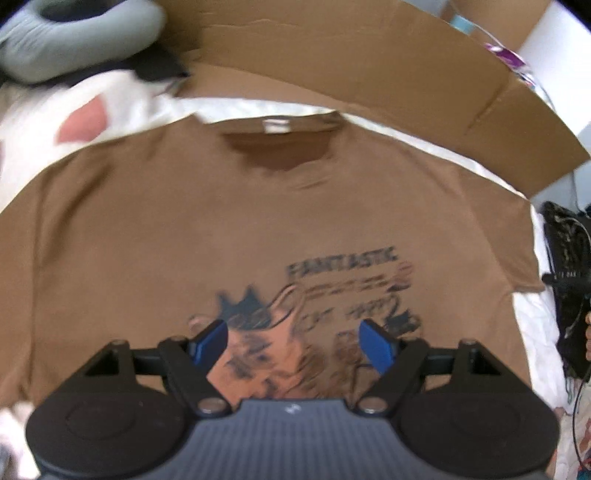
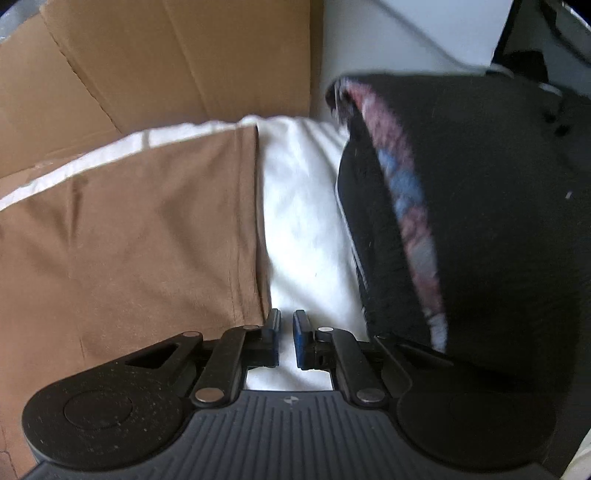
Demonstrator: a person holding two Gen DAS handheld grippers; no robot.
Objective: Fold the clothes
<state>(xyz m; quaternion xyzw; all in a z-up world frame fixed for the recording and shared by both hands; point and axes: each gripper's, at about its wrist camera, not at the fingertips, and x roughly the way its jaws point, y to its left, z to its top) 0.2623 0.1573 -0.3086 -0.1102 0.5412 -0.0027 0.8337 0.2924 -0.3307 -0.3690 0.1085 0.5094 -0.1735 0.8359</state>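
A brown T-shirt point(image 1: 184, 221) lies spread face up on a white sheet point(image 1: 532, 325), collar away from me, with a dark print reading FANTASTIC on its chest. My left gripper point(image 1: 293, 326) hovers over the print, jaws wide open and empty. In the right wrist view the shirt's sleeve point(image 2: 147, 229) ends at a hem just left of my right gripper point(image 2: 287, 317). Its blue pads stand almost together with a narrow gap. Only the white sheet point(image 2: 303, 221) shows in that gap, and the sleeve hem lies beside the left finger, not between the pads.
Brown cardboard point(image 1: 369, 66) stands behind the shirt's collar and also shows in the right wrist view point(image 2: 147, 66). A black bag with a coloured stripe point(image 2: 480, 221) lies close on the right. A grey-green cushion point(image 1: 74, 33) and a white cloth with a pink patch point(image 1: 85, 122) sit far left.
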